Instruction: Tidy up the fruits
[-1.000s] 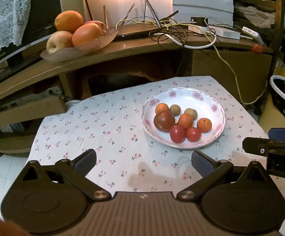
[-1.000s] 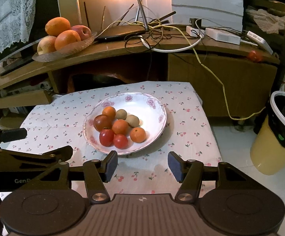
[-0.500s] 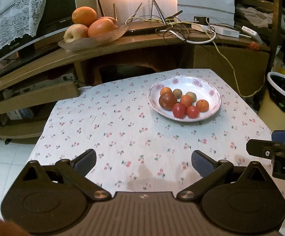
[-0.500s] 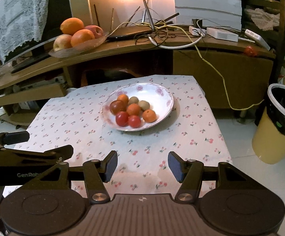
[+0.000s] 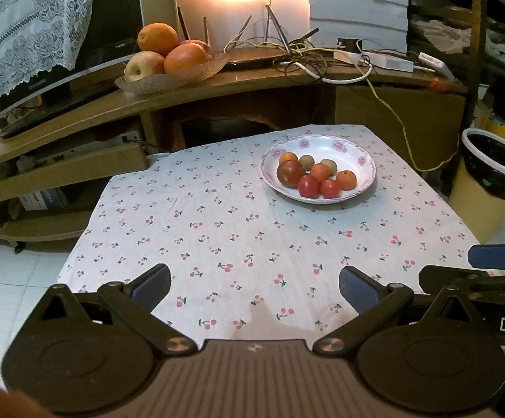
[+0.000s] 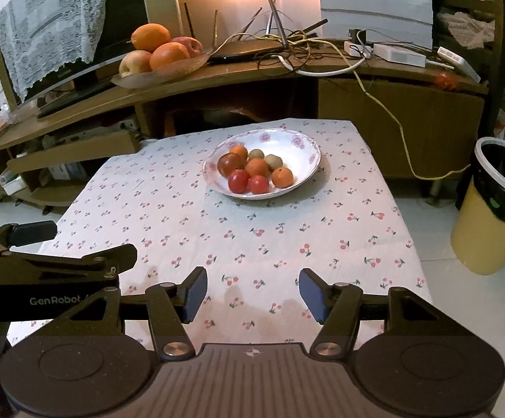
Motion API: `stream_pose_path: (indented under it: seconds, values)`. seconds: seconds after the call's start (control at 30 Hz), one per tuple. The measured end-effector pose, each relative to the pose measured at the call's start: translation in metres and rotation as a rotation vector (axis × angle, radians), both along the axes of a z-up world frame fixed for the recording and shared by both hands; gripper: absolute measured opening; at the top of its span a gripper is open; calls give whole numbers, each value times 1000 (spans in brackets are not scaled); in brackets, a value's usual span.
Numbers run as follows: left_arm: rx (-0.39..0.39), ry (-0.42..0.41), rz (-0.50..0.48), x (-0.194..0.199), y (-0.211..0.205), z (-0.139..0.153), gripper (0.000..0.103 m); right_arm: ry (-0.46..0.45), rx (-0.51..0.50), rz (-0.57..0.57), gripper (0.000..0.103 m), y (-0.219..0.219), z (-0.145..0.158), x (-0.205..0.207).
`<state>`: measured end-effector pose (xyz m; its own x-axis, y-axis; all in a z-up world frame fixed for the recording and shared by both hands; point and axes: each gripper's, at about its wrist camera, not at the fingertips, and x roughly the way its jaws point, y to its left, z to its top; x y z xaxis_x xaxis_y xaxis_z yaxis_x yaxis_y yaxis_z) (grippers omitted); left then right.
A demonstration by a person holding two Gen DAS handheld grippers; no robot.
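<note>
Since the earlier frames both grippers have drawn back from the plate (image 5: pixel 364 160), so the plate now looks smaller and farther away, and more of the cloth shows in front of it.

The plate is white with pink flowers on its rim, round, and it lies flat, so it has no long axis to point anywhere. In it sit the small fruits (image 5: pixel 316 174): two red ones at the near edge, three orange ones, one dark reddish-brown one on the left and two brownish-green ones at the back. They lie close together and several touch.

The left gripper (image 5: pixel 254 287) is well apart from the plate, near the front edge of the desk (image 5: pixel 182 230); the plate is ahead of it and to the right. Its jaws stand wide and nothing is between them. The right gripper (image 6: pixel 250 292) is also well apart from the plate, which lies ahead of it and slightly to the left. Its jaws are about half open, with only the cloth seen between them.

The desk is covered by a white cloth with small cherry prints. Behind the plate stands a brown wooden shelf (image 5: pixel 252 87) with a glass dish (image 5: pixel 172 76) of bigger oranges and apples, and tangled cables (image 5: pixel 322 59). To the right of the plate, on the floor, is a yellow bin (image 5: pixel 489 191) with a black bag.
</note>
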<state>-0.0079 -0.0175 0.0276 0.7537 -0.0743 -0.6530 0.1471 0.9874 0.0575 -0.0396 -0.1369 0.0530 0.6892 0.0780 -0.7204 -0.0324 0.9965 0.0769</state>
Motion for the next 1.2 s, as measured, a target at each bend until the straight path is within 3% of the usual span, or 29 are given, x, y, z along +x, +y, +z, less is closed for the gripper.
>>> stream_pose_path:
  seconds: [1.2]
  values:
    - [20, -17, 15, -45, 2, 0, 103, -12, 2, 29, 61, 12, 4, -46]
